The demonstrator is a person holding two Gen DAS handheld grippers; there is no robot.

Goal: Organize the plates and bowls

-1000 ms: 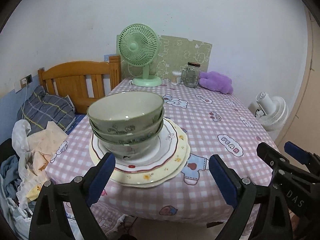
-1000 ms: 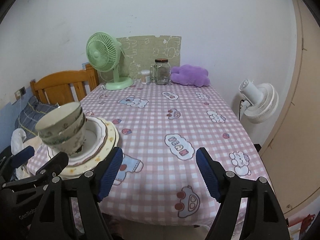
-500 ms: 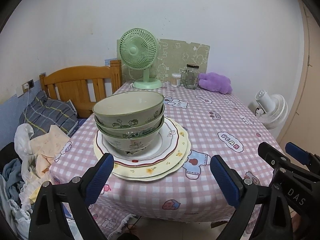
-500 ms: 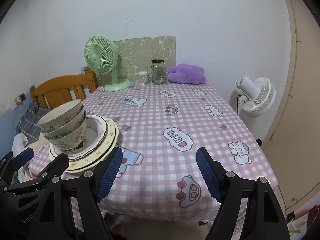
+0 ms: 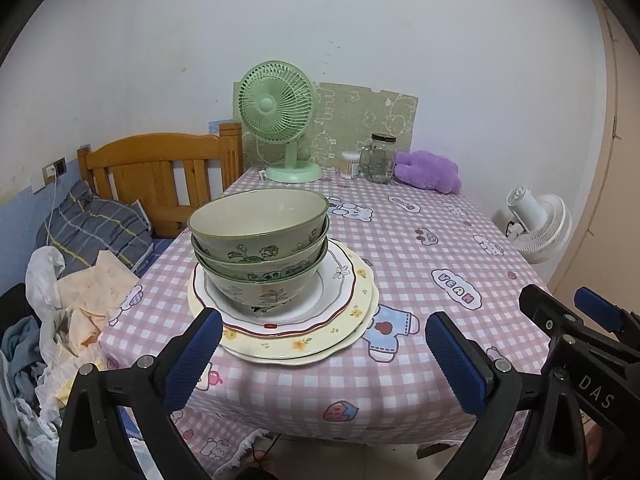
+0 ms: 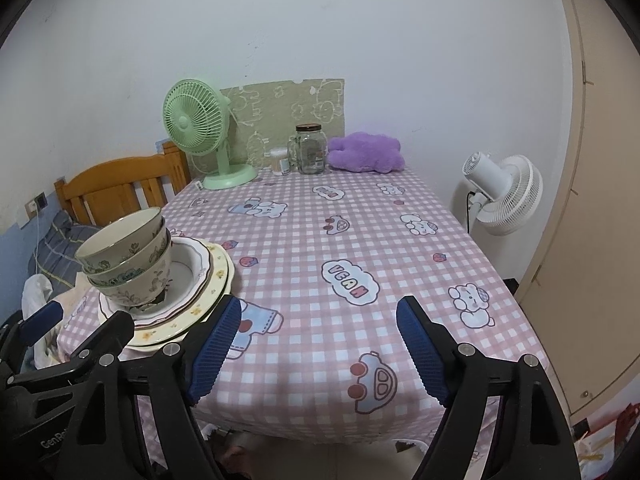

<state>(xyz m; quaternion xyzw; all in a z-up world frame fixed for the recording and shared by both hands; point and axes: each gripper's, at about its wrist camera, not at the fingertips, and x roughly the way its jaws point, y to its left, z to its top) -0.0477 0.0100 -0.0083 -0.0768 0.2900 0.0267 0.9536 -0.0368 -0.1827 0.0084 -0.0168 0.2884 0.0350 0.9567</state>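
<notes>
Three green floral bowls [image 5: 260, 248] are nested in a stack on a red-rimmed white plate [image 5: 340, 280], which lies on a larger cream plate [image 5: 360, 320], near the table's front left corner. The stack also shows in the right wrist view [image 6: 128, 264]. My left gripper [image 5: 324, 352] is open and empty, held just in front of the plates, off the table's front edge. My right gripper [image 6: 316, 340] is open and empty over the front edge, to the right of the stack.
The table [image 6: 360, 240] has a pink checked cloth. At its far end stand a green fan [image 5: 280, 120], a glass jar [image 5: 378, 158] and a purple plush [image 5: 428, 170]. A wooden bed frame [image 5: 160, 168] with clothes lies left. A white floor fan [image 6: 504, 192] stands right.
Both grippers have pulled back from the table and risen a little; the stack of bowls and plates looks farther away. The dishes have not moved. Both grippers stay open.
</notes>
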